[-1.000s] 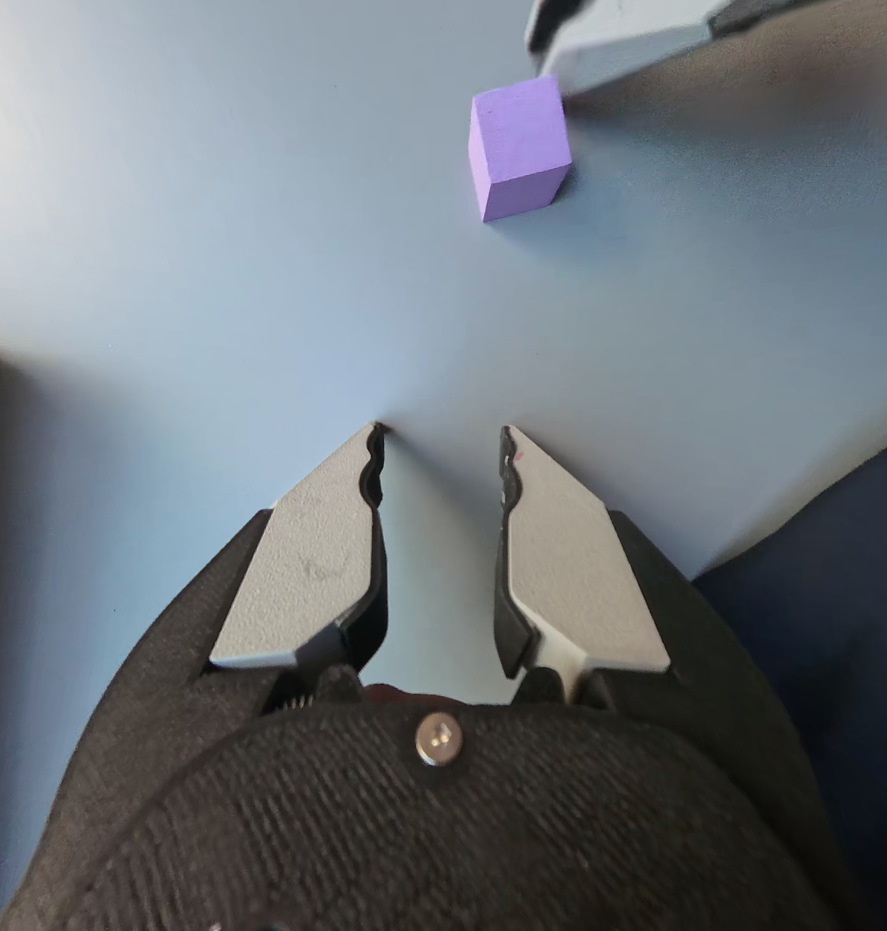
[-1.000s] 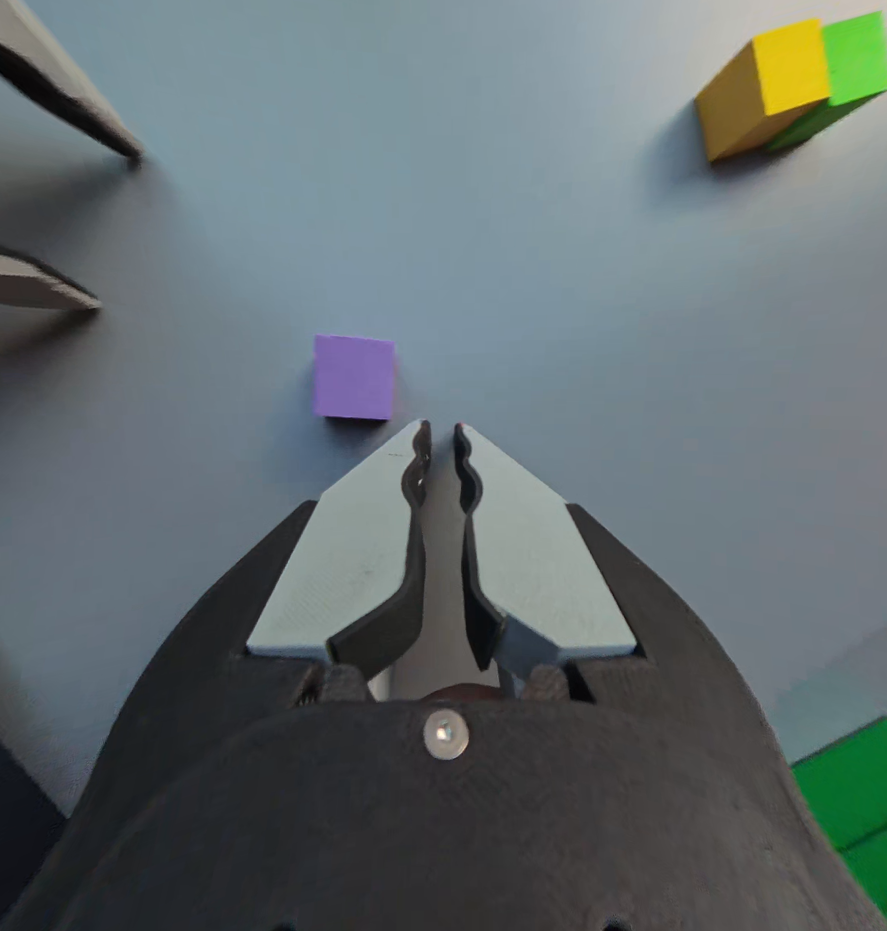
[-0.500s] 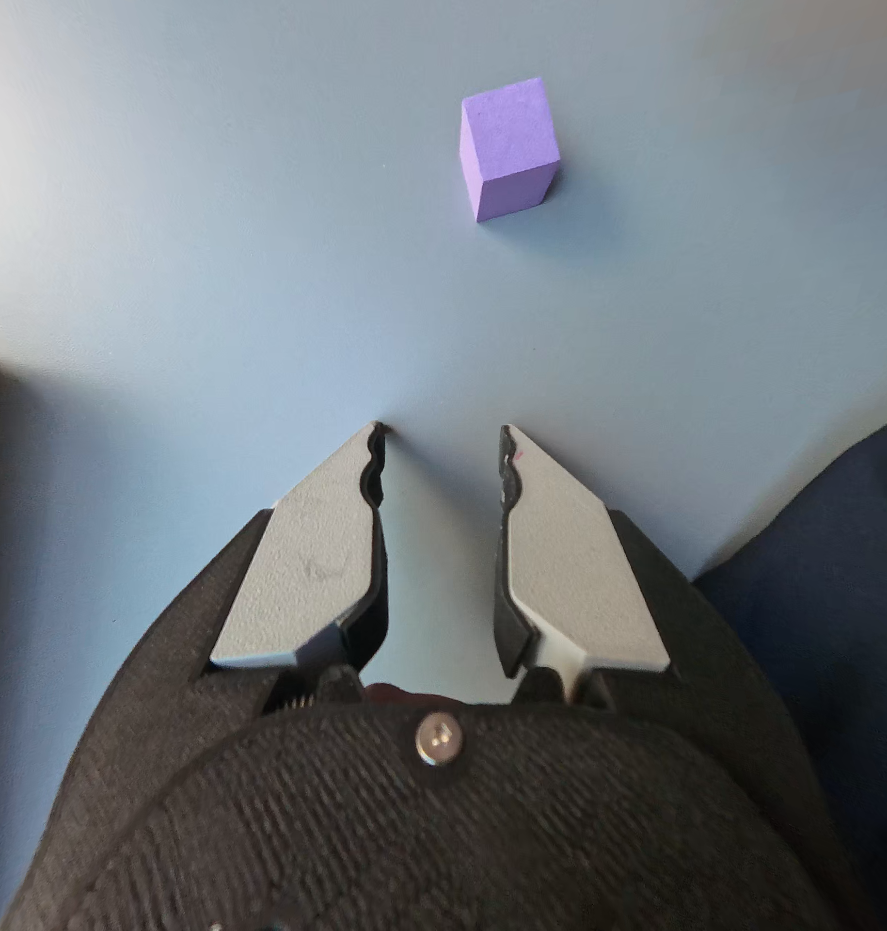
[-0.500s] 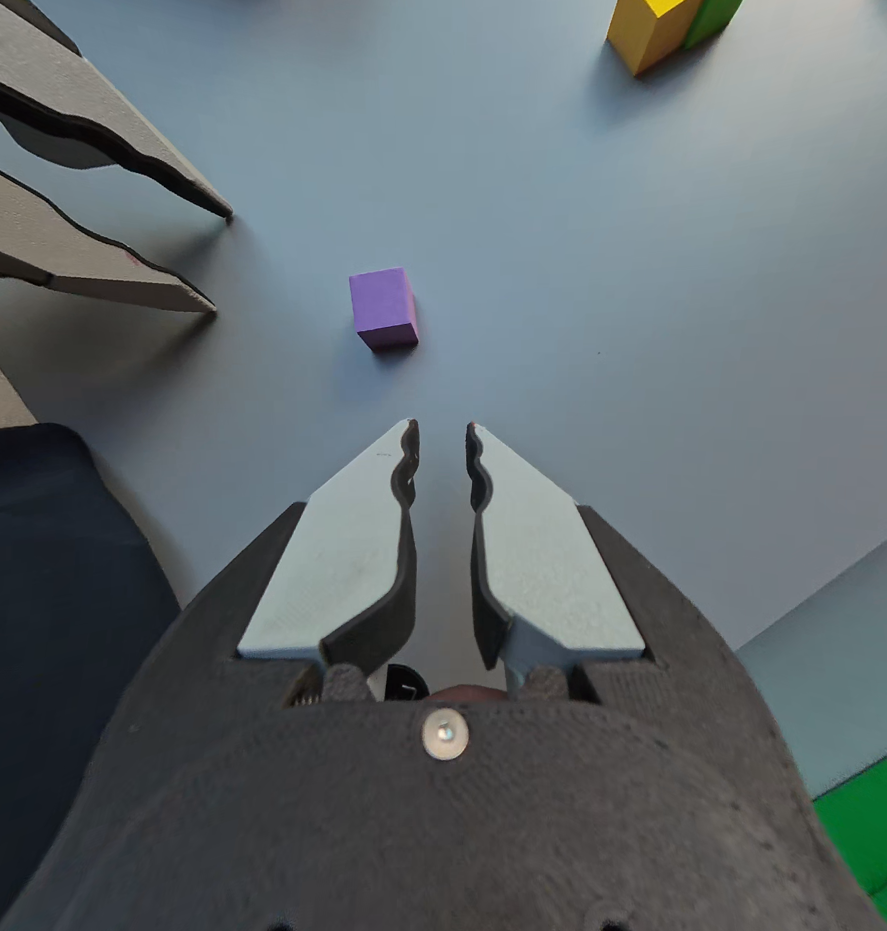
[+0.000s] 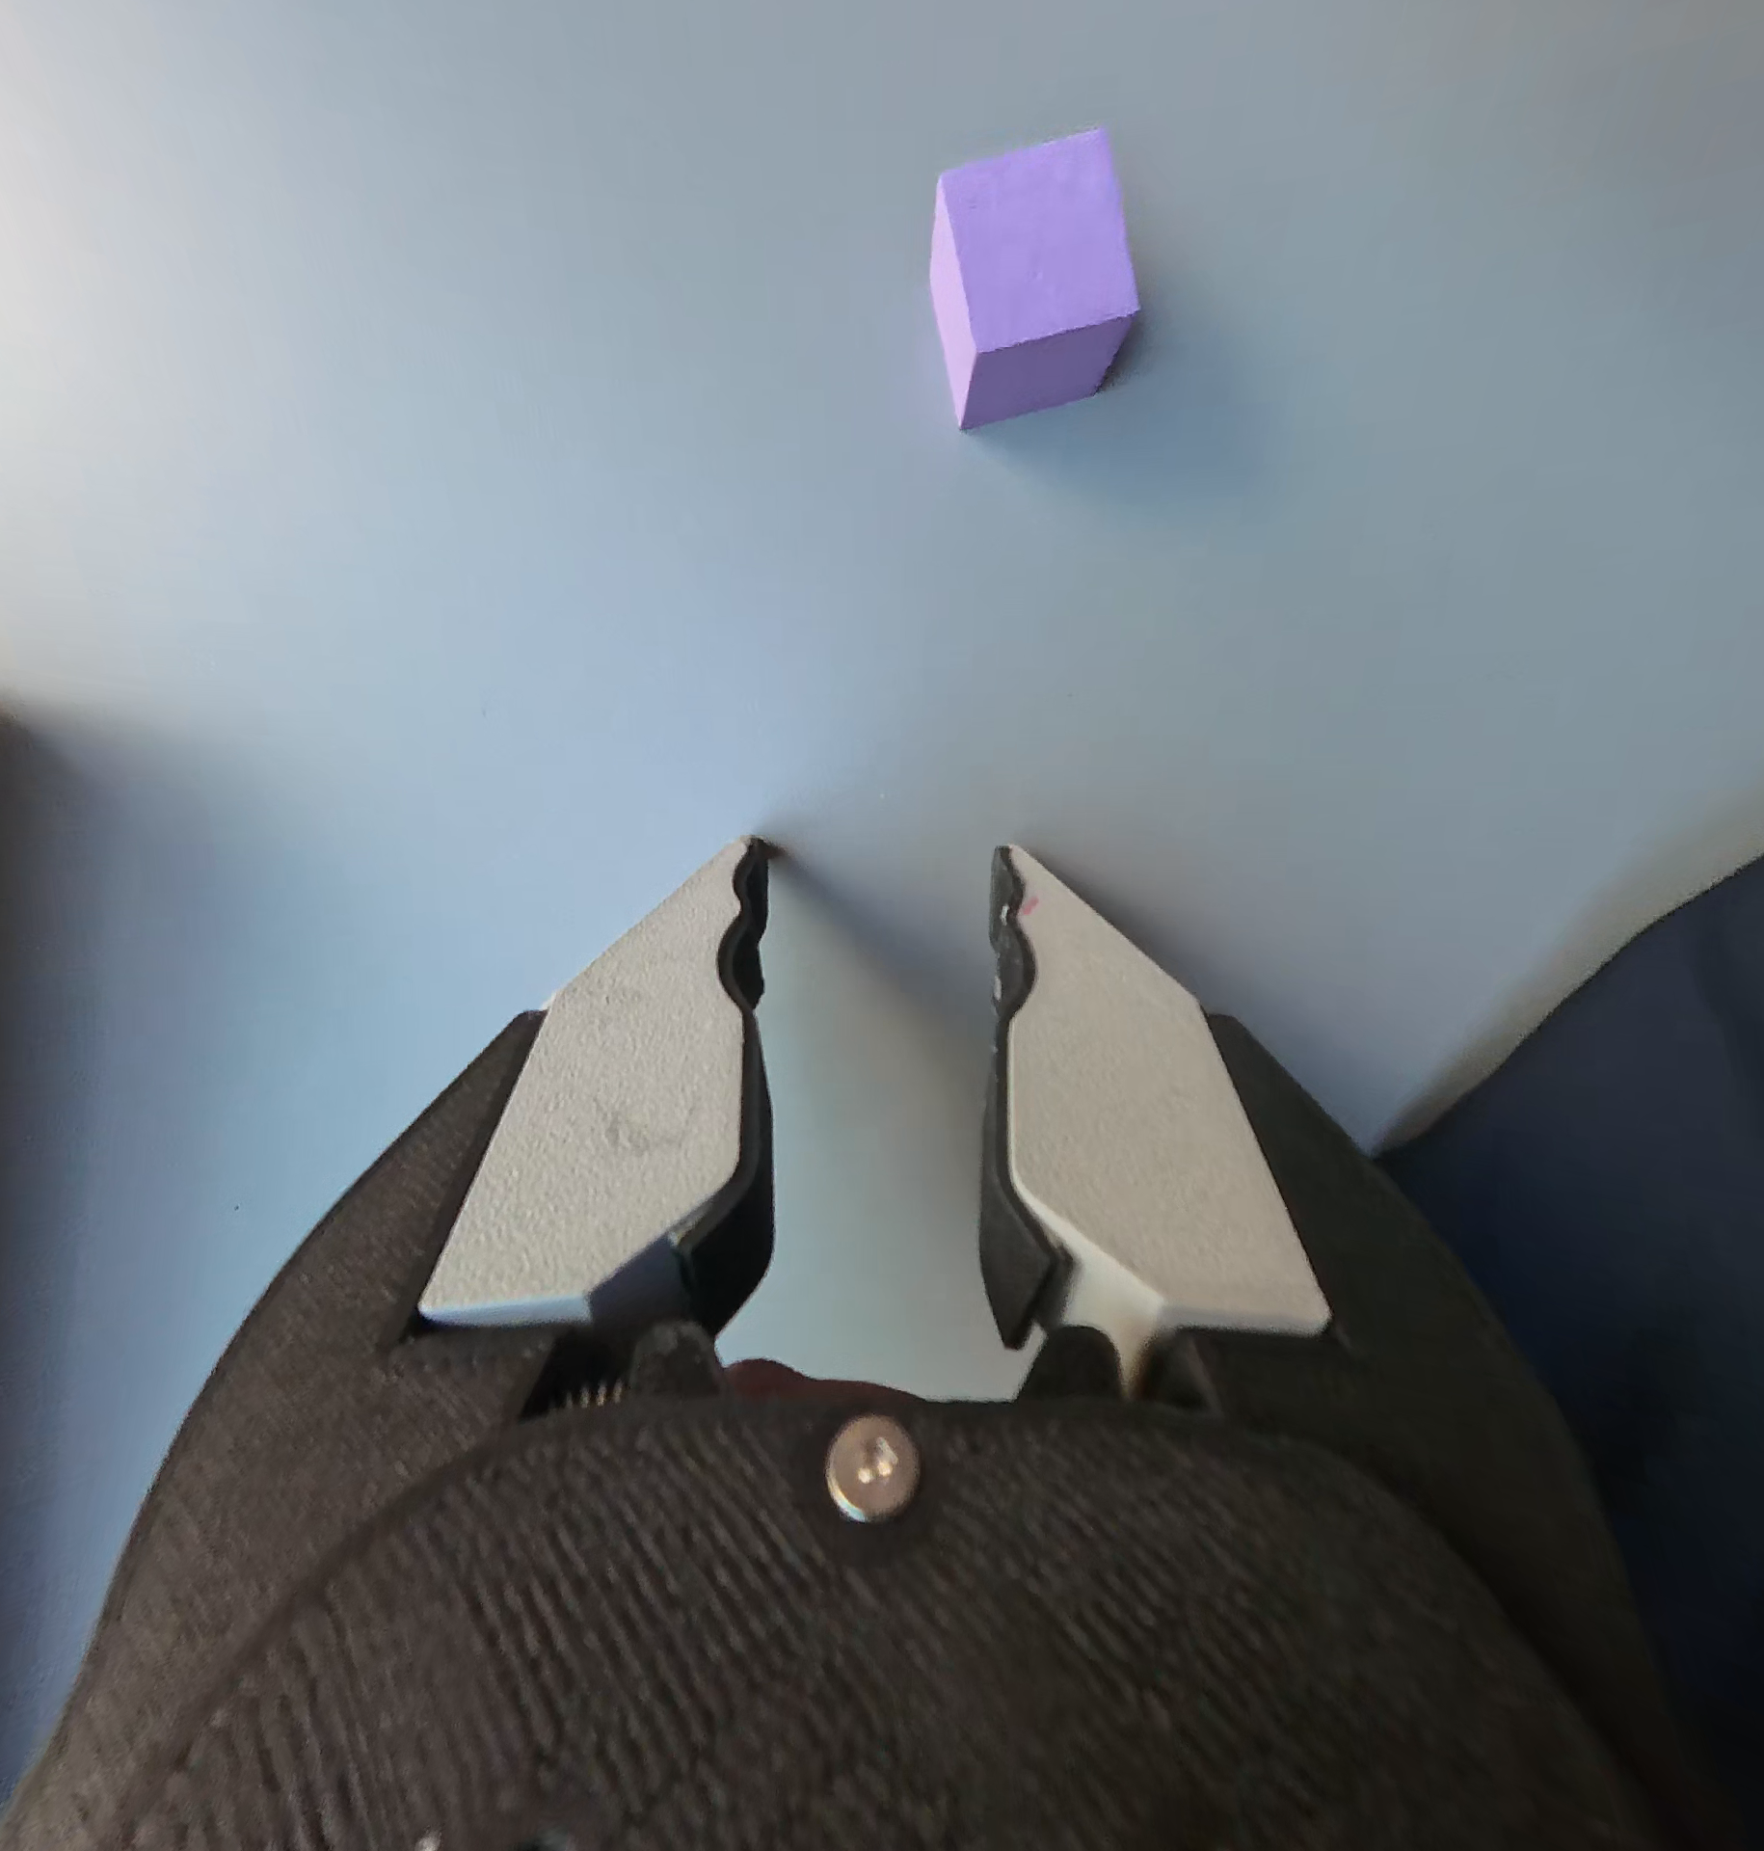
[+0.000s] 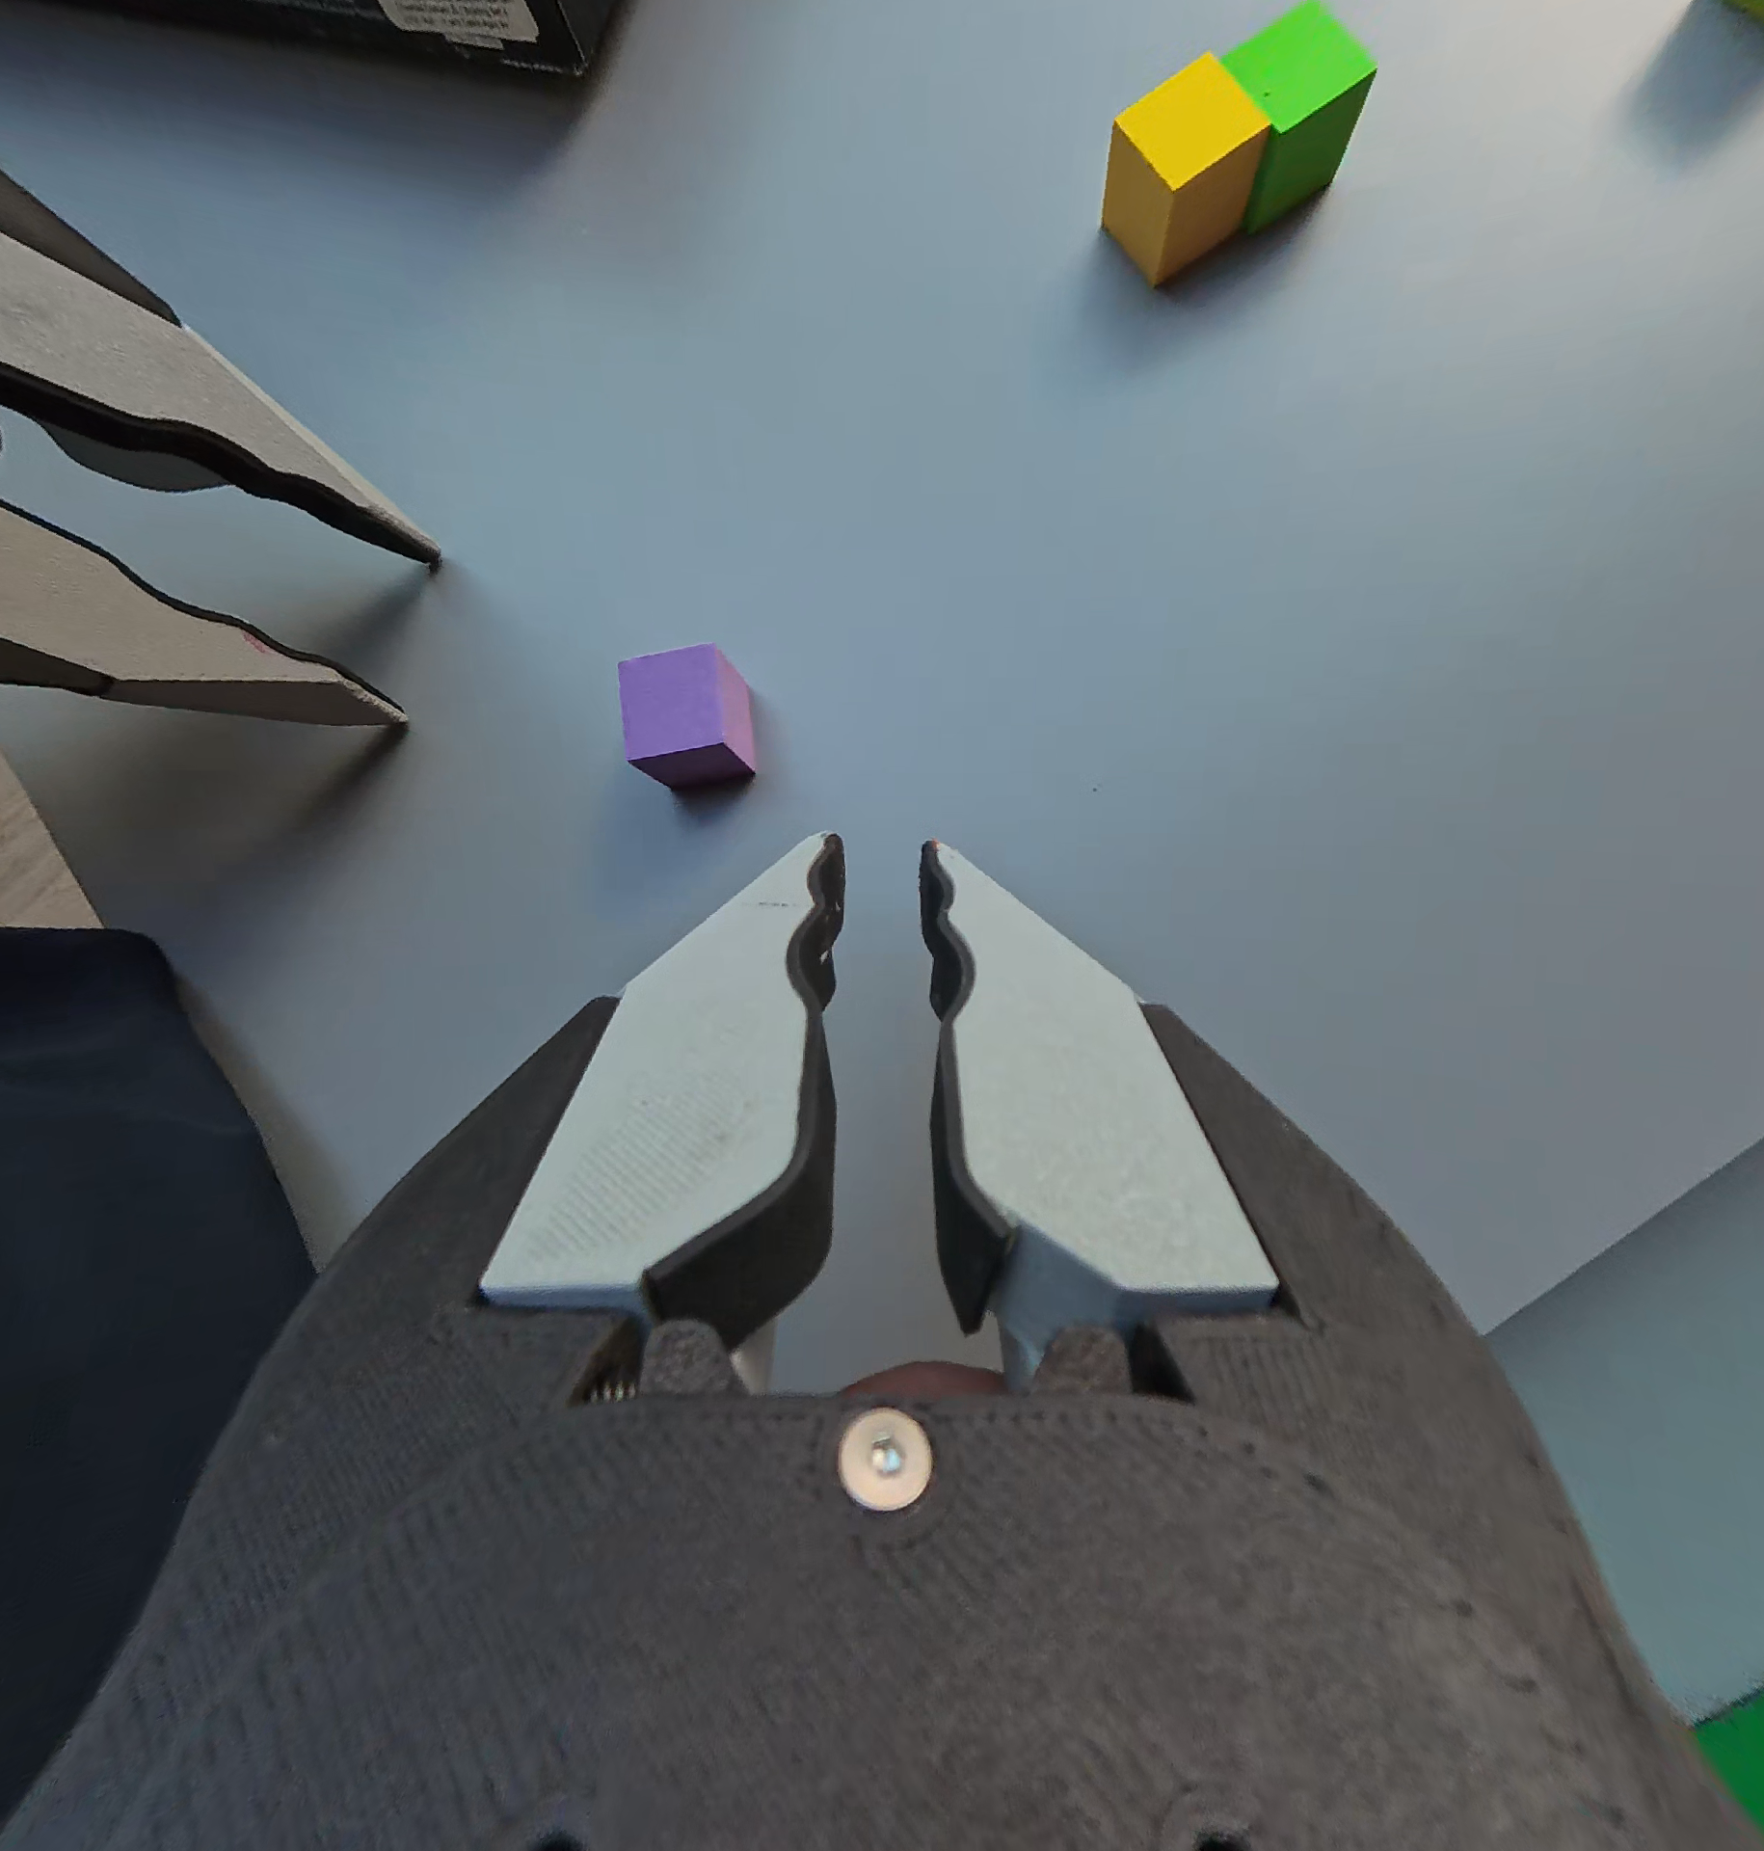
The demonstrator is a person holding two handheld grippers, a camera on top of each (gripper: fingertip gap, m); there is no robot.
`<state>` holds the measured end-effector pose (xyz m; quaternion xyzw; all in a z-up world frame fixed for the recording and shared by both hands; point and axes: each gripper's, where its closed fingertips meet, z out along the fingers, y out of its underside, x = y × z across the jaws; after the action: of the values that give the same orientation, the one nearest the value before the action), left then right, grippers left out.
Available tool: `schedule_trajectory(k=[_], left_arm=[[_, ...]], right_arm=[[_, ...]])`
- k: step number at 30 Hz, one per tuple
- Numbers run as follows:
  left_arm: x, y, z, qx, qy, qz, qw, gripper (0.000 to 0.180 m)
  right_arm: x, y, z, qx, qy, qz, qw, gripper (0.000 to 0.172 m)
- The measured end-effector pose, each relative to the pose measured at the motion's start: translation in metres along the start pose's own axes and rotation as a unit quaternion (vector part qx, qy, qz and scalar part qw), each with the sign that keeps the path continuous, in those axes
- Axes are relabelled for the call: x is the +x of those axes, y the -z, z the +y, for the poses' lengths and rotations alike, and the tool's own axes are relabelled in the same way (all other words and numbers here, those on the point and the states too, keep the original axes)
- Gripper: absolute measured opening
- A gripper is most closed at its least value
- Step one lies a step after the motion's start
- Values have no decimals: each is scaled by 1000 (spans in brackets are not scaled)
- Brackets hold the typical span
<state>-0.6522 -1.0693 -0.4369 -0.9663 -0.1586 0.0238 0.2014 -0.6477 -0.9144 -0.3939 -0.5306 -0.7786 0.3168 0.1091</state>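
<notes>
The purple cube (image 5: 1033,275) stands alone on the blue-grey worktop (image 5: 357,451), upright on one face, touched by neither claw; seen from your left claw (image 5: 878,851) it lies ahead and slightly to the right, well apart from the tips; seen from your right claw (image 6: 880,843) it sits near, ahead and to the left, just beyond the left fingertip (image 6: 826,851); your left claw stands wide with nothing between its pads; your right claw is narrow, a slim gap showing between the wavy pads, and it holds nothing either; in the right wrist view the left claw's two grey fingers (image 6: 257,501) reach in from the left edge, tips low over the worktop and beside the cube, not touching it; farther off, a yellow block (image 6: 1183,165) and a green block (image 6: 1299,110) stand pressed side by side; a black box (image 6: 357,30) lies at the top edge and a green patch (image 6: 1759,1773) shows at the lower right corner; dark blue cloth (image 5: 1659,1302) hangs at the near edge; if you mean to grip the cube, I judge the left claw the better placed, since its spread looks wide enough to pass over the cube; square the pads to two opposite flat faces, not the corners; the right claw looks too narrow as it stands
</notes>
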Motion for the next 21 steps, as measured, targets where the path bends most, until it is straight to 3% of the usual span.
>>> schedule_trajectory(k=[12,21], left_arm=[[4,1,2,-27,72,-35,996,34],[8,2,3,-8,38,-20,999,29]], right_arm=[[17,-1,4,6,20,-47,999,11],[19,17,2,10,-1,-4,1000,9]])
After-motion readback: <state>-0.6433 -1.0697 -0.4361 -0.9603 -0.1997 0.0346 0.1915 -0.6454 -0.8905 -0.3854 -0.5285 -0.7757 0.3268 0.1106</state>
